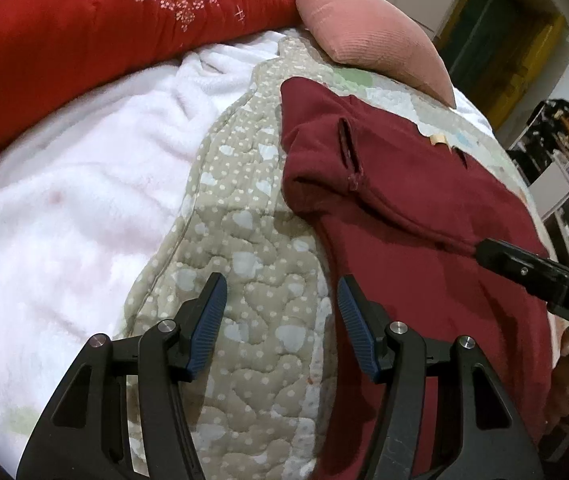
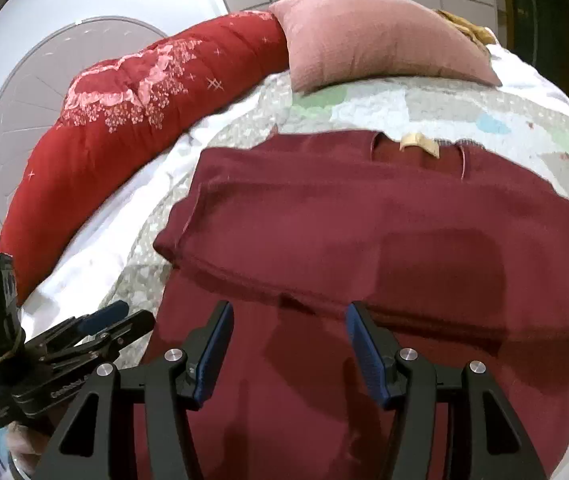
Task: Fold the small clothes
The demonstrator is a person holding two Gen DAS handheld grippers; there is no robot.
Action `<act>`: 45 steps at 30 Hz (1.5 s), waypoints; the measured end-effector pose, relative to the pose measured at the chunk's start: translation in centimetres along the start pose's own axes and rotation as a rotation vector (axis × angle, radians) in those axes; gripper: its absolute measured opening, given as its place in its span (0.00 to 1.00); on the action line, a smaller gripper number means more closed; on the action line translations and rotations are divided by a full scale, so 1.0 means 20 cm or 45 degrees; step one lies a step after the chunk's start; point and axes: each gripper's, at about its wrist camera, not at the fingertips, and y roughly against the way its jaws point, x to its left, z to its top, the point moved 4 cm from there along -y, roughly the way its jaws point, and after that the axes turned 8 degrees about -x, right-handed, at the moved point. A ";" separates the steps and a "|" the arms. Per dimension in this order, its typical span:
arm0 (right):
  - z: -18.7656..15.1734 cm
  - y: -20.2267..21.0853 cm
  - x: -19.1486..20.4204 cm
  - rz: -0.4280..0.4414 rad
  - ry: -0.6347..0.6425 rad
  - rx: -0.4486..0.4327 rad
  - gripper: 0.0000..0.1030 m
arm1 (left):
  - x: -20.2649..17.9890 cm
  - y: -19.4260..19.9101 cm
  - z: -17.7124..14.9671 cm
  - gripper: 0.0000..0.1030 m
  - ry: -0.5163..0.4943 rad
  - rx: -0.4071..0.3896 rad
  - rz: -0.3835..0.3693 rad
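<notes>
A dark red garment (image 2: pixel 364 220) lies spread on the quilted bed cover (image 1: pixel 244 240), its cream neck label (image 2: pixel 418 144) at the far edge. One side is folded over onto the body, leaving a ridge across it. My right gripper (image 2: pixel 289 310) hovers open just above that folded edge with nothing between its pads. My left gripper (image 1: pixel 282 284) is open too, over the quilt at the left border of the dark red garment (image 1: pixel 404 208), holding nothing. The right gripper's tip (image 1: pixel 480 250) shows over the cloth in the left wrist view. In the right wrist view, the left gripper (image 2: pixel 120 316) sits low at the left.
A white fleece blanket (image 1: pixel 84 200) covers the bed left of the quilt. A red floral duvet (image 1: pixel 84 20) and a pink pillow (image 1: pixel 364 28) lie along the far side. Cluttered shelves (image 1: pixel 564 160) stand beyond the bed's right edge.
</notes>
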 end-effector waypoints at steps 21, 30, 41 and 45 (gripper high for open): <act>-0.56 0.43 -0.30 -0.155 -0.046 0.077 0.55 | -0.05 0.26 -0.32 0.56 -0.059 0.064 -0.008; -0.91 0.85 -0.48 -0.212 -0.093 0.083 0.55 | -0.04 0.56 -0.58 0.56 -0.159 0.131 -0.078; -1.13 1.10 -0.57 -0.192 -0.242 0.132 0.59 | -0.10 0.68 -0.71 0.56 -0.128 0.278 -0.215; -1.19 1.08 -0.54 -0.160 -0.270 0.172 0.59 | -0.11 0.66 -0.73 0.56 -0.150 0.289 -0.191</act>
